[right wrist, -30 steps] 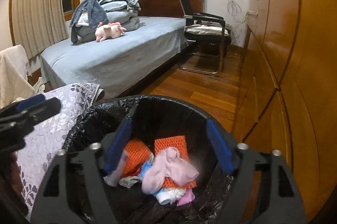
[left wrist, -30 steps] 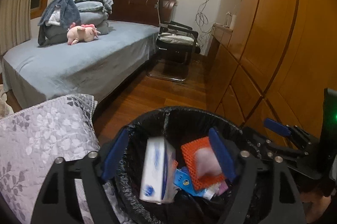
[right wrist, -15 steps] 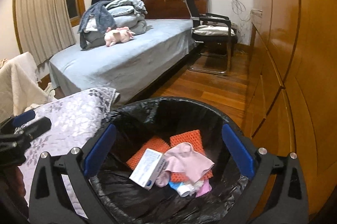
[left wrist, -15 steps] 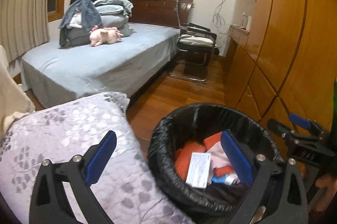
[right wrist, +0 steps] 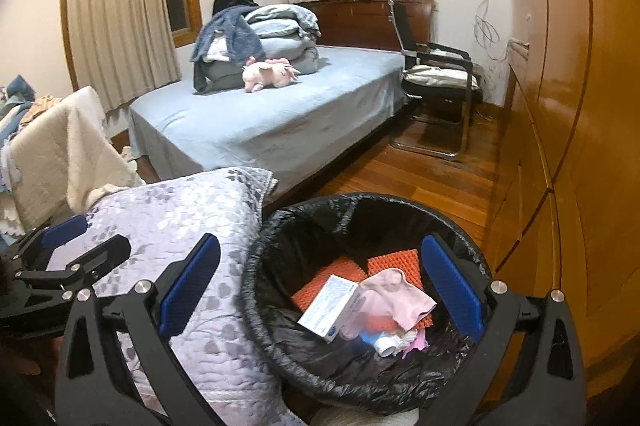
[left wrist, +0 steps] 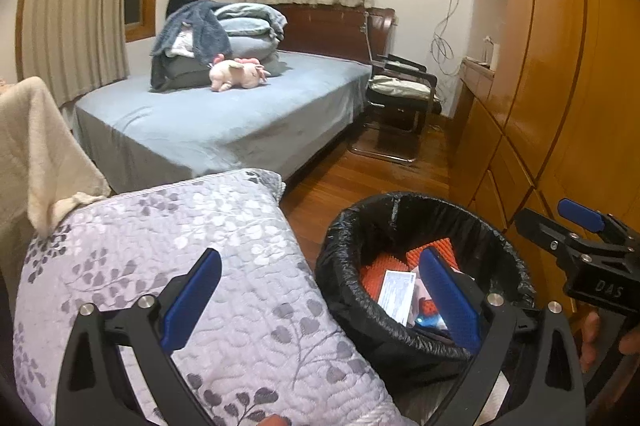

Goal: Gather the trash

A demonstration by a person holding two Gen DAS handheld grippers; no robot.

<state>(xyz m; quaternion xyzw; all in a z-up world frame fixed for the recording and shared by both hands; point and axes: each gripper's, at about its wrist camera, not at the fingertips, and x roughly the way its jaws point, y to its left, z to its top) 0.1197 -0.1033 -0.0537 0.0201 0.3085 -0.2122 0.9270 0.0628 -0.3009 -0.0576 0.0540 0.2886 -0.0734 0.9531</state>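
Left gripper [left wrist: 320,300]: left wrist view, jaws spread wide, nothing between them; left pad over quilted cover, right pad over bin.
Trash bin [left wrist: 340,290]: black-bagged, on wooden floor, just right of floral quilted cover [left wrist: 192,250].
Bin contents: white box [left wrist: 397,292] lying on orange mesh sheet [left wrist: 370,276]; other bits partly hidden by the pad.
Right gripper, seen from left: [left wrist: 560,226] at right edge, beside bin rim, empty; fingers of a hand [left wrist: 592,330] below it.
Background: bed [left wrist: 224,122] with pink plush [left wrist: 240,74], chair [left wrist: 400,98], wooden cabinets [left wrist: 560,66].
Right gripper [right wrist: 320,298]: right wrist view, jaws wide apart, holding nothing; right pad over bin.
Trash bin [right wrist: 264,266]: near centre, touching quilted cover [right wrist: 192,210] at its left.
Trash: white box [right wrist: 330,308] tilted on orange mesh sheet [right wrist: 394,262], pink cloth [right wrist: 392,296] just beside it, small items under the cloth, unclear.
Left gripper, seen from right: [right wrist: 76,238] at left edge over quilted cover, empty.
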